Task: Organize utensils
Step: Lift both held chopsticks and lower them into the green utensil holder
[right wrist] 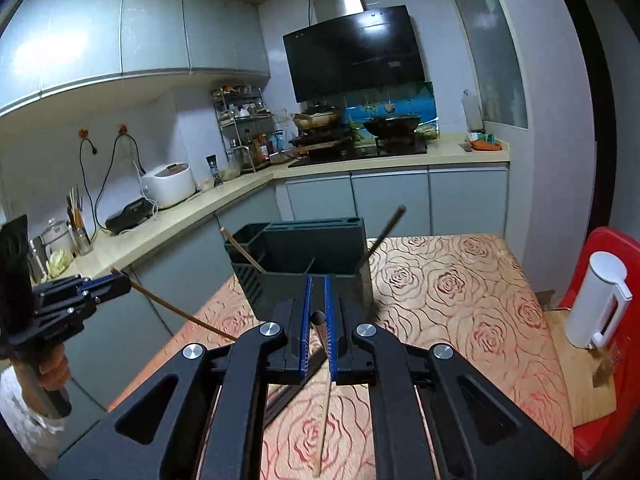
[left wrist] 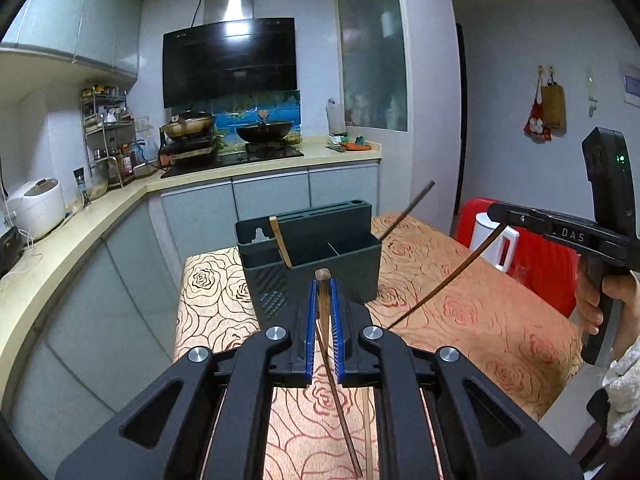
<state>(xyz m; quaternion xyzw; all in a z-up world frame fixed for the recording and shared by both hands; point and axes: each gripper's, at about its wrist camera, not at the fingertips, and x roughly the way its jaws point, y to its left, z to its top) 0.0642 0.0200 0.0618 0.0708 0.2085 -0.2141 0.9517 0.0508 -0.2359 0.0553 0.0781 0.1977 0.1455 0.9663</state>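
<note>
L gripper (left wrist: 325,280) found clenched on a brown chopstick (left wrist: 335,380); R gripper (right wrist: 318,280) clenched on a second chopstick (right wrist: 325,400). Both held above rose-print tablecloth (left wrist: 460,300), short of dark holder (left wrist: 312,264). Judged partly done: two sticks already in holder, two more to drop in. L view alone showed red bag on wall; R view alone showed wall cables, jar of chopsticks on counter.

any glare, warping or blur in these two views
Left wrist: glare on the range hood; fisheye bends the counter edge; the left gripper and its chopstick stay fairly sharp. Right wrist: sheen on the wall cabinets; dark corners; the chopstick in the right gripper blurs up close.
</note>
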